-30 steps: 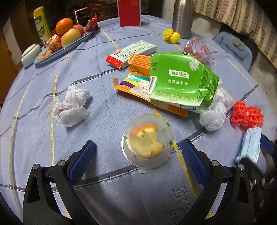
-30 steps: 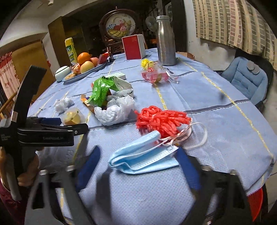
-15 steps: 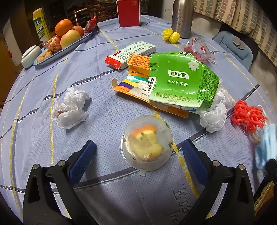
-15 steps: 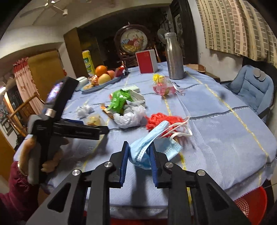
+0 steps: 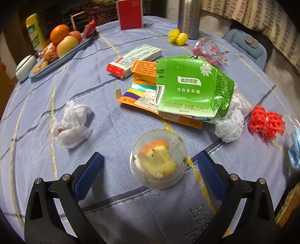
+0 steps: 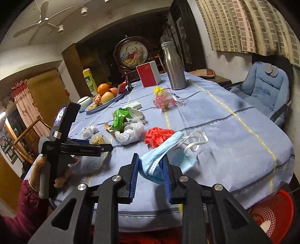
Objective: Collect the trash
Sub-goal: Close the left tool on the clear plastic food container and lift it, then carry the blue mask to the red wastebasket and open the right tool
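We see a counter [image 5: 46, 105] under blue cloth, bearing a lidded food cup [image 5: 158, 158], 2 crumpled white bags [image 5: 71, 126], a green carton [image 5: 191, 88], red netting [image 5: 266, 123], a fruit tray [image 5: 61, 56] and a steel bottle [image 5: 189, 16].

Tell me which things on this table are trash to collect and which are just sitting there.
Trash:
- blue face mask, pinched in the right gripper
- red plastic netting
- crushed green drink carton
- crumpled white plastic bag
- clear lidded cup of leftover food, in front of the open left gripper

Just there:
- fruit tray
- steel bottle
- red box
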{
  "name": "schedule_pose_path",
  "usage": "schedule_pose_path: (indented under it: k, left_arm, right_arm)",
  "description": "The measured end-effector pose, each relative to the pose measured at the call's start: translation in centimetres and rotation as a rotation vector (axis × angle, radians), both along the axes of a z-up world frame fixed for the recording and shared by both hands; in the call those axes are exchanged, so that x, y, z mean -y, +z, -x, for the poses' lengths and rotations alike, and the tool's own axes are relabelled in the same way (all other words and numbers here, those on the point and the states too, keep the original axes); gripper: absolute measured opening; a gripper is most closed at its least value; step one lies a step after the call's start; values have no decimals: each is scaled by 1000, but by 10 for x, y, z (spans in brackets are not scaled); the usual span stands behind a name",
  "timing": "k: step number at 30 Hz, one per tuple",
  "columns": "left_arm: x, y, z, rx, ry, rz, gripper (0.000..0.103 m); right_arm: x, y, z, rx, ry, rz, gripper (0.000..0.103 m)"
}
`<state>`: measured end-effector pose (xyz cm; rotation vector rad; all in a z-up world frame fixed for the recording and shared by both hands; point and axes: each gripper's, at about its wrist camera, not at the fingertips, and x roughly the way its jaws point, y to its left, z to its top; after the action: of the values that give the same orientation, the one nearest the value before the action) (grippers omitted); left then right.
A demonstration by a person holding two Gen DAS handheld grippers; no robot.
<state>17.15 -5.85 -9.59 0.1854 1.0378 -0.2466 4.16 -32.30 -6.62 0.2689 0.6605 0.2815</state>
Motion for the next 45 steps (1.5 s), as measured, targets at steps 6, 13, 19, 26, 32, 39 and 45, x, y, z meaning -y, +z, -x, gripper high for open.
schedule_pose_path:
  k: [6, 13, 19, 26, 32, 39, 45]
  left_arm:
    - [-3, 8, 4, 22, -32, 50, 87]
    - [-10, 13, 4, 32, -44, 140, 57]
    - [-22, 19, 5, 36, -15, 223, 54]
    - [-19, 36, 27, 64, -66, 339, 54]
    - [1, 56, 47, 116, -129, 339, 54]
    - [36, 73, 62, 141, -222, 338, 54]
    - [77, 79, 67, 134, -317, 333, 53]
  right_arm:
    - [10, 2, 4, 14, -15, -16, 25]
    - [13, -2, 1, -1, -18, -38, 25]
    - [19, 6, 6, 17, -46, -26, 25]
    - [69, 21, 34, 41, -180, -4, 25]
    - [124, 9, 65, -5, -341, 14, 25]
    - [175, -38, 89, -128, -484, 30, 25]
    - [214, -103, 83, -319, -582, 22, 56]
